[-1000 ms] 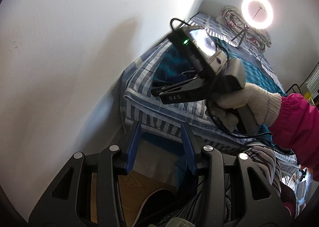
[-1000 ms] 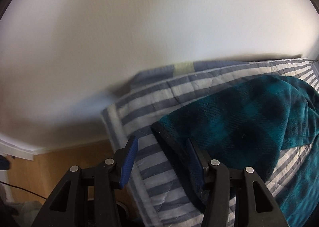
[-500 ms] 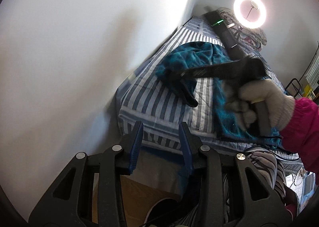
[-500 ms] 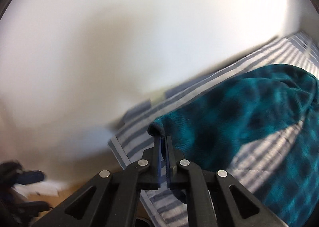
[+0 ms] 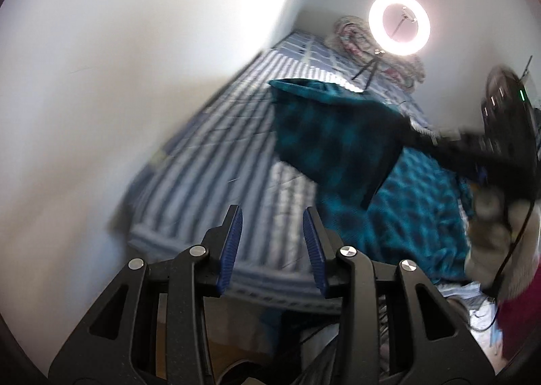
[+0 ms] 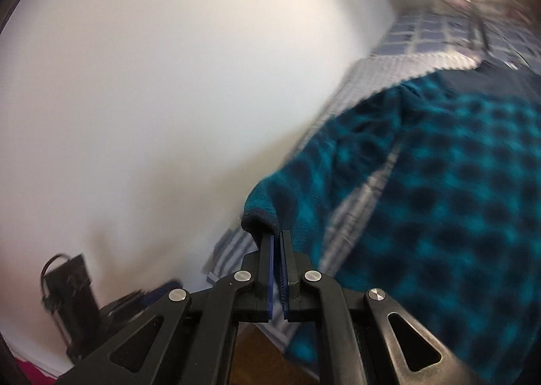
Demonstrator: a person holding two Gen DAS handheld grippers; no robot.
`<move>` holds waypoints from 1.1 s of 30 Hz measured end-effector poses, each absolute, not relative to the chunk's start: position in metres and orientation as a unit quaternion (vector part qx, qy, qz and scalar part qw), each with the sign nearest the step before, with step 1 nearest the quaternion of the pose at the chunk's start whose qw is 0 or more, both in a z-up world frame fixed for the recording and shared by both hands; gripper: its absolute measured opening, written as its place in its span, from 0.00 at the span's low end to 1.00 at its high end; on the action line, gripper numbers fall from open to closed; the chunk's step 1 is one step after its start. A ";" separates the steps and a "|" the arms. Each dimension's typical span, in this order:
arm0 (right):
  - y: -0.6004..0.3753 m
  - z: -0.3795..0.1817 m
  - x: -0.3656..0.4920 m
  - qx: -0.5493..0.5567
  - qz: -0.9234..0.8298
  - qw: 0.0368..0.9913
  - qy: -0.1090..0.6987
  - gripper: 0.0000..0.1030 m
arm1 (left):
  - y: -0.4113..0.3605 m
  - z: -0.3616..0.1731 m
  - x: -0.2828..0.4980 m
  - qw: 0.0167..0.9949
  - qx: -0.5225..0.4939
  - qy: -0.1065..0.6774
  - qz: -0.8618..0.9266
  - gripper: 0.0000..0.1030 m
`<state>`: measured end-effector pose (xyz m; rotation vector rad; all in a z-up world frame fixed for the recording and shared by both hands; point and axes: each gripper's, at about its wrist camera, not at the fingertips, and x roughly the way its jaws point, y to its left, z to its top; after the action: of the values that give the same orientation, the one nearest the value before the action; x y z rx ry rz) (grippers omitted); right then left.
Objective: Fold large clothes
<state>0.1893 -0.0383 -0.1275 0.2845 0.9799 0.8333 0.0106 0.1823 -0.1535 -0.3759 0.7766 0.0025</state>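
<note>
Right wrist view: my right tongs pinch the dark cuff of the fuzzy teal checked garment, lifted over the blue striped bed. My left tongs are wide apart, holding nothing.

Each black plastic gripper, left and right, has ribbed blue finger pads and silver screws. At the frame's right edge, a cream knitted glove, magenta sleeve, thin black cable.

No legible text anywhere.
</note>
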 end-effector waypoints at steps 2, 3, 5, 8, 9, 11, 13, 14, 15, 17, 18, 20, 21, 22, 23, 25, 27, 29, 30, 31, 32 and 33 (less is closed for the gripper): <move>-0.053 -0.136 0.185 0.151 0.375 0.786 0.468 0.01 | 0.175 -0.155 0.025 0.906 -0.187 0.380 -0.017 0.37; -0.061 -0.137 0.182 0.157 0.372 0.783 0.473 0.01 | 0.171 -0.156 0.032 0.904 -0.191 0.382 -0.028 0.37; -0.073 -0.145 0.171 0.158 0.368 0.779 0.483 0.01 | 0.162 -0.156 0.042 0.901 -0.196 0.385 -0.047 0.37; -0.082 -0.159 0.160 0.152 0.366 0.768 0.502 0.01 | 0.146 -0.156 0.062 0.891 -0.205 0.398 -0.081 0.37; -0.083 -0.166 0.158 0.151 0.369 0.762 0.510 0.01 | 0.143 -0.157 0.068 0.886 -0.212 0.403 -0.092 0.37; -0.082 -0.175 0.152 0.147 0.378 0.753 0.518 0.01 | 0.137 -0.160 0.084 0.872 -0.235 0.415 -0.110 0.37; -0.081 -0.180 0.145 0.142 0.388 0.747 0.522 0.01 | 0.131 -0.165 0.100 0.856 -0.255 0.431 -0.128 0.37; -0.081 -0.182 0.142 0.140 0.391 0.745 0.522 0.01 | 0.127 -0.166 0.107 0.850 -0.262 0.437 -0.135 0.40; -0.081 -0.185 0.139 0.138 0.395 0.743 0.523 0.00 | 0.123 -0.169 0.115 0.842 -0.269 0.447 -0.139 0.44; -0.081 -0.189 0.135 0.135 0.399 0.740 0.524 0.00 | 0.116 -0.175 0.127 0.832 -0.271 0.462 -0.143 0.44; -0.080 -0.192 0.133 0.135 0.401 0.738 0.526 0.00 | 0.111 -0.178 0.134 0.828 -0.266 0.472 -0.145 0.44; -0.078 -0.196 0.131 0.134 0.405 0.733 0.530 0.00 | 0.099 -0.180 0.144 0.826 -0.247 0.486 -0.147 0.44; -0.077 -0.197 0.129 0.133 0.407 0.731 0.530 0.00 | 0.092 -0.181 0.149 0.826 -0.230 0.494 -0.145 0.44; -0.075 -0.199 0.127 0.131 0.410 0.730 0.531 0.00 | 0.085 -0.182 0.154 0.827 -0.209 0.503 -0.140 0.44; -0.073 -0.197 0.126 0.129 0.412 0.729 0.531 0.00 | 0.078 -0.185 0.156 0.828 -0.197 0.508 -0.136 0.44; -0.071 -0.199 0.124 0.125 0.418 0.725 0.532 0.00 | 0.071 -0.193 0.162 0.825 -0.178 0.522 -0.127 0.29; -0.070 -0.198 0.125 0.115 0.426 0.722 0.533 0.01 | 0.070 -0.201 0.163 0.822 -0.177 0.526 -0.129 0.02; -0.072 -0.193 0.125 0.095 0.435 0.722 0.530 0.10 | 0.077 -0.204 0.158 0.827 -0.184 0.517 -0.126 0.02; -0.077 -0.188 0.125 0.083 0.434 0.725 0.528 0.18 | 0.081 -0.203 0.155 0.829 -0.188 0.511 -0.125 0.02; -0.084 -0.182 0.127 0.080 0.435 0.728 0.523 0.34 | 0.086 -0.202 0.150 0.833 -0.194 0.503 -0.125 0.02; -0.094 -0.175 0.133 0.083 0.433 0.734 0.516 0.35 | 0.089 -0.200 0.148 0.836 -0.194 0.498 -0.125 0.02; -0.102 -0.170 0.136 0.086 0.431 0.739 0.510 0.35 | 0.089 -0.200 0.149 0.838 -0.191 0.496 -0.124 0.02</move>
<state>0.1364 -0.1019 -0.1701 0.1898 1.1198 0.9462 0.1494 0.0890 -0.1995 -0.4039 1.0487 -0.2625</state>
